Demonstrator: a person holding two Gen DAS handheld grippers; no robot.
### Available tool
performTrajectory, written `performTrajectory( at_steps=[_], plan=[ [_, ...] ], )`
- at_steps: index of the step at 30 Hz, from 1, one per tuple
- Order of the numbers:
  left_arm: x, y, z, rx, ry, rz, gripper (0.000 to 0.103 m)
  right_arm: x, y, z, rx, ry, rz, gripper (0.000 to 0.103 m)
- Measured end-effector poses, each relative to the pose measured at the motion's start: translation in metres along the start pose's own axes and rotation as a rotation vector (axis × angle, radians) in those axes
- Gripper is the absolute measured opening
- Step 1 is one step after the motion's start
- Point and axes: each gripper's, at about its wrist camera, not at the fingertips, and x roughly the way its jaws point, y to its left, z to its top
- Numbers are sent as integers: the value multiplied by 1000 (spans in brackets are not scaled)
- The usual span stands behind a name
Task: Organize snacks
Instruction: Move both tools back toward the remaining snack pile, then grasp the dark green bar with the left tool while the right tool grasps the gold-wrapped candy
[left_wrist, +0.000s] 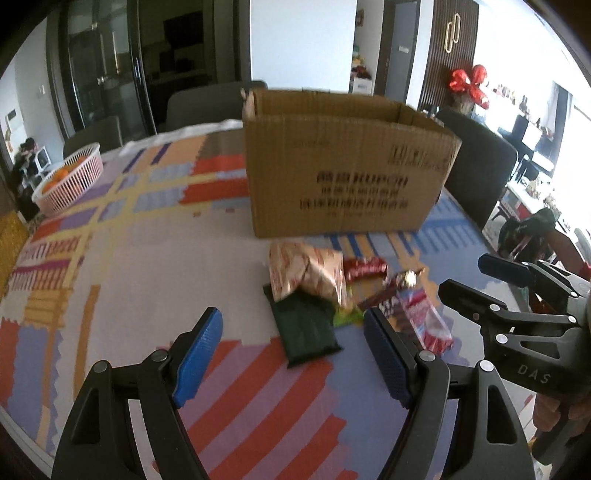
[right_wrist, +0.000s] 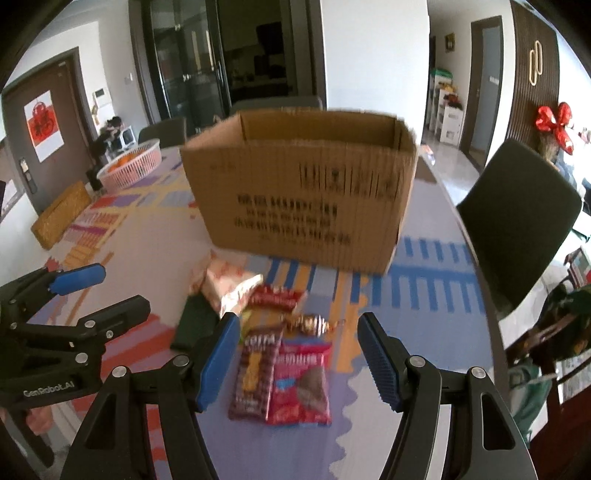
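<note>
Both the left gripper (left_wrist: 293, 350) and right gripper (right_wrist: 297, 356) hovered spread and empty over the snacks (right_wrist: 288, 354) heaped mid-table before the open cardboard box (right_wrist: 306, 199), seemingly awaiting packing.

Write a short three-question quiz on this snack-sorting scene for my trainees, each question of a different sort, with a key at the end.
1. True or false: the left gripper is shut on the dark green packet.
2. Multiple choice: where do the snacks lie relative to the cardboard box? A) inside it B) on the tablecloth in front of it C) in the pink basket
3. Fill in: in the right wrist view, the packet lying between the fingers of the right gripper, beside the brown packet, is mostly ____ in colour.

Key
1. False; both grippers are open and hold nothing.
2. B
3. Red; this is the red packet.
</note>
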Motion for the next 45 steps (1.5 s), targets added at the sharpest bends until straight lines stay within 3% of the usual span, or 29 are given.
performTrajectory(
  at_steps=[7, 17, 34, 42, 45],
  plan=[
    [24, 0, -12, -26, 50, 5, 78, 19, -6, -14, 13, 58, -7, 67],
    [62, 5, -4, -76, 85, 16, 76, 50, -17, -12, 51, 99, 0, 66],
    [94, 8, 1, -109, 140, 29, 71, 89, -17, 0, 52, 152, 23, 52],
    [100, 6, 2, -99, 140, 37, 58, 106, -14, -2, 60, 172, 34, 46],
    [100, 4, 2, -88, 131, 49, 45, 110, -14, 0, 52, 166, 39, 46]
  ],
)
